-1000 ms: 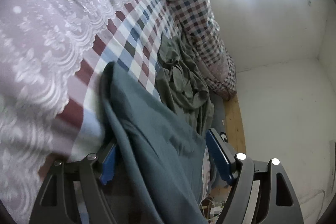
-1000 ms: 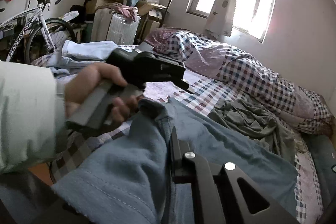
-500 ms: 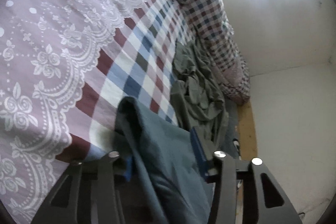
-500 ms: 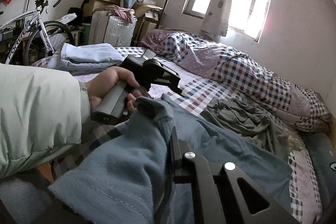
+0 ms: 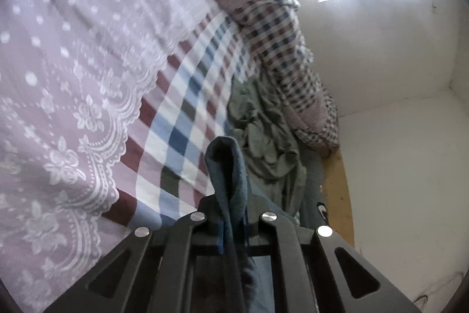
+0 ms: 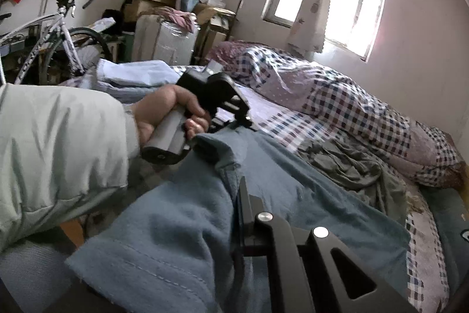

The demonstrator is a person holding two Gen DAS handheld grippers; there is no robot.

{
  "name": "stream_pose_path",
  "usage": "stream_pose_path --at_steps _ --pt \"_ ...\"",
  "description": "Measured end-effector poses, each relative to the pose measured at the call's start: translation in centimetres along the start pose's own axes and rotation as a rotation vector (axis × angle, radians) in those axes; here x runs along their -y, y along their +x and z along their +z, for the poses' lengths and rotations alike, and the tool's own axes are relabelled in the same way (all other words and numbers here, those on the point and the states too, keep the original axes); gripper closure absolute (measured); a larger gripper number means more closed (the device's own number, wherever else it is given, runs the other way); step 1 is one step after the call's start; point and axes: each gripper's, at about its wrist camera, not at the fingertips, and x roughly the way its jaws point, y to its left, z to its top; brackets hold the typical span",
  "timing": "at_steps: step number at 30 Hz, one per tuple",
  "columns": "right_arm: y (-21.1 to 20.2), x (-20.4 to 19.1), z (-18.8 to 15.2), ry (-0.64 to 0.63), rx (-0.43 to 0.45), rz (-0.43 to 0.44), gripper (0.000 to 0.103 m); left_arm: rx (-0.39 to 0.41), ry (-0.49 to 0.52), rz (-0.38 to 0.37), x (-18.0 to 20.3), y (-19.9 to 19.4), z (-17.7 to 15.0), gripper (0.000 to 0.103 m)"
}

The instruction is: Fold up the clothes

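A blue garment [image 6: 293, 195] is spread on the bed [image 6: 293, 131], its long axis running from the near edge toward the far foot. It is judged soft, light and limp, best taken at hems or corners. One fold is pinched in the left gripper [image 5: 231, 213]. Cloth is draped over the right gripper [image 6: 243, 213]; its grip cannot be told. A crumpled green garment [image 6: 351, 163] lies beside.

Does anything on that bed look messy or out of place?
Yes. A grey-green garment lies crumpled in a heap beside the checked quilt, not laid flat. The blue garment being folded is bunched where both grippers pinch it. Nothing looks torn or spilled.
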Motion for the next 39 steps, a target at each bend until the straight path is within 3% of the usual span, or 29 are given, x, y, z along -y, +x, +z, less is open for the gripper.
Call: stream_pose_path --at_steps 4,7,13,25,39 --pt "-1.1 -1.7 1.1 0.002 0.026 0.053 0.099 0.021 0.051 0.008 1.7 -2.6 0.4 0.096" --pt "-1.7 -2.8 1.9 0.018 0.050 0.078 0.099 0.031 0.118 0.075 3.7 -4.3 1.0 0.096" --pt "-3.0 -2.7 3.7 0.142 0.111 0.101 0.099 0.034 0.170 0.109 8.0 -5.8 2.1 0.096" --pt "-6.1 3.6 -0.4 0.349 0.085 -0.062 0.099 -0.010 0.217 0.183 14.1 0.2 -2.8 0.096" --pt "-11.9 9.5 -8.2 0.474 0.063 -0.149 0.099 -0.085 0.293 0.260 20.5 8.3 -11.2 0.096"
